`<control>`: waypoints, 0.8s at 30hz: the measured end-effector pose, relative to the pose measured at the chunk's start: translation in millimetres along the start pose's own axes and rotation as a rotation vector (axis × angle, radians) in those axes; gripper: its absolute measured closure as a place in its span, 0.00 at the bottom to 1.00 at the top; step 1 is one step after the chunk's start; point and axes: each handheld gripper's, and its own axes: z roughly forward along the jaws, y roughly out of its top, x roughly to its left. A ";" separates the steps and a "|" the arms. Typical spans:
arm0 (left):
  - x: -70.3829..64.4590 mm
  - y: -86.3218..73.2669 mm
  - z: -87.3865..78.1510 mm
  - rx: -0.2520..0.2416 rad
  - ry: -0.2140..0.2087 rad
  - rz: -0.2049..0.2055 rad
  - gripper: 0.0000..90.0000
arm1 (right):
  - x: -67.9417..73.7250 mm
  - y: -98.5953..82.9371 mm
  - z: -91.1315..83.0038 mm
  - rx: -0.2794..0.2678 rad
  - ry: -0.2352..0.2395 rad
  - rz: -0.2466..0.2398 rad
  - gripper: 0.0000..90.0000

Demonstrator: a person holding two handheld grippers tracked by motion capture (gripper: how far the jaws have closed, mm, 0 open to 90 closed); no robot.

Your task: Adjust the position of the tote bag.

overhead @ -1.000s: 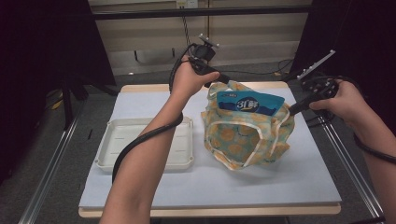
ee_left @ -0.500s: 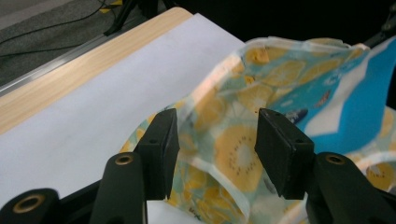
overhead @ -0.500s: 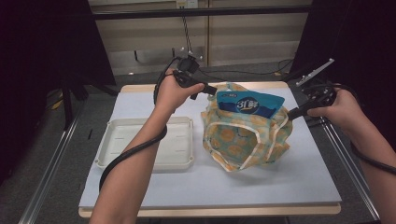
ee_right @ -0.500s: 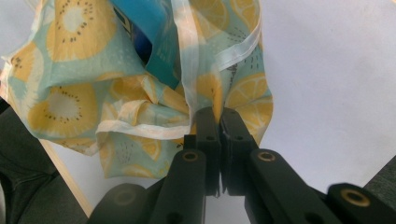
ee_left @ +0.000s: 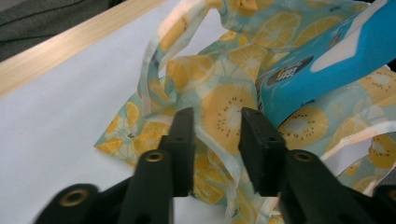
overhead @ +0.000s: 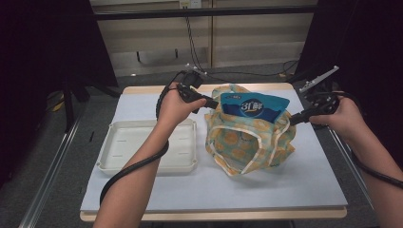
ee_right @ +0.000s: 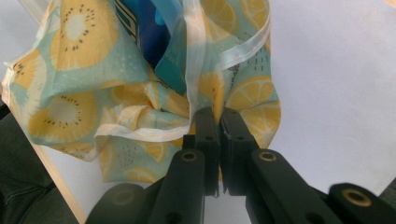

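With the right hand-held gripper (ee_right: 219, 119) pinching the fruit-print bag (overhead: 247, 140) and the left hand-held gripper (ee_left: 215, 122) gaping empty, the blue pouch (overhead: 254, 107) may tip out.

The high camera looks forward and down over the whole table (overhead: 142, 190). Each gripper camera sits close behind its own jaws, facing the fruit-print bag (overhead: 247, 137) just ahead; all three share that bag (ee_left: 224, 107) (ee_right: 74, 112).

Tray (overhead: 119, 156) blocked table's left; bag (overhead: 247, 142) w/ pouch (overhead: 254, 107) blocked centre. Front strip & far-left corner lay free.
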 end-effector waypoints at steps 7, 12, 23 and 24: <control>-0.5 -5.8 9.2 0.005 -0.030 0.004 0.98 | 1.0 -4.8 8.3 -0.004 0.001 0.006 0.97; 2.9 -13.2 14.7 0.030 -0.021 0.001 1.00 | 1.2 -9.0 15.8 -0.009 -0.001 -0.001 0.98; 6.0 -25.2 27.0 0.027 -0.034 -0.040 1.00 | 1.5 -13.9 25.2 -0.009 0.009 -0.003 0.98; 6.9 -25.7 27.6 0.036 -0.031 -0.029 1.00 | 1.3 -14.9 26.5 -0.008 0.007 -0.010 0.98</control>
